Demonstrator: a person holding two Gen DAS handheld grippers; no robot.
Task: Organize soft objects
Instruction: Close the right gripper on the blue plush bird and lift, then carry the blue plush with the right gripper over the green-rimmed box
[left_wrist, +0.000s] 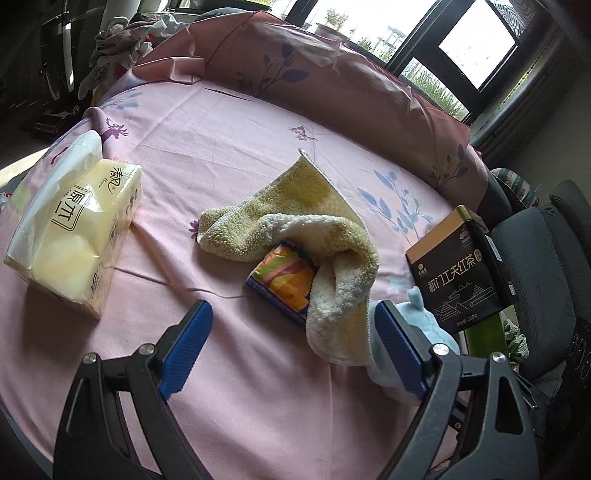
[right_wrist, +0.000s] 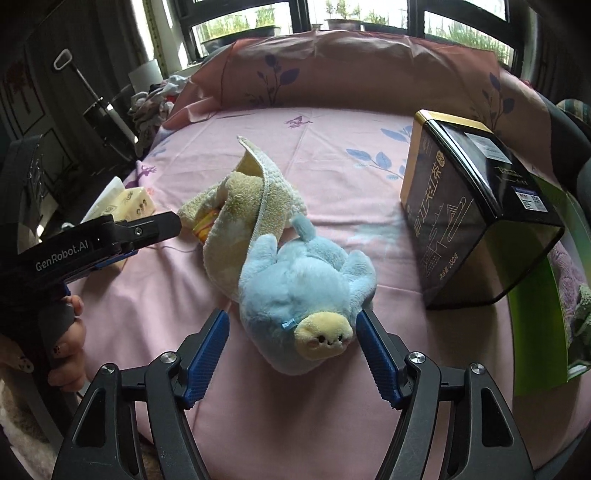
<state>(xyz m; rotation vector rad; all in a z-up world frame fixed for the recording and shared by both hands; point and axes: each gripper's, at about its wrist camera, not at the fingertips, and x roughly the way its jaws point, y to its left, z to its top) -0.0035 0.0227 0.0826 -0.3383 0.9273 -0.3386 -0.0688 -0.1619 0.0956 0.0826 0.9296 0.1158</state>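
Left wrist view is filled by a bed (left_wrist: 229, 147) covered in a smooth pink sheet printed with blue leaves and small purple deer, backed by a pink pillow (left_wrist: 295, 70) with dark leaf sprigs. Dark-framed windows (left_wrist: 476, 44) with greenery outside are seen beyond the pillow, and a heap of crumpled clothes (left_wrist: 118, 40) is seen at the far left corner of the bed.

The left gripper (left_wrist: 293, 347) is held with its ribbed blue pads wide apart and nothing between them. Just ahead of it a fluffy yellow-and-white towel (left_wrist: 295, 218) is found, loosely bunched and draped over a flat, glossy packet (left_wrist: 284, 280) with orange and green stripes. Far to its left a soft rectangular tissue pack (left_wrist: 77, 236) in shiny pale-yellow wrap is laid. To its right a rigid black and gold tea tin (left_wrist: 458, 269) is stood upright.

In the right wrist view the right gripper (right_wrist: 291, 332) is seen spread open around the head end of a plush blue toy (right_wrist: 299, 280) with a cream face; the pads are not pressed into it. The toy is laid on the sheet, its tail end touching the towel (right_wrist: 236, 236) ahead. The tin (right_wrist: 461, 206) is stood ahead to the right, beside a green box (right_wrist: 535, 332). At the left edge a hand (right_wrist: 70, 343) is seen on the other tool's handle.
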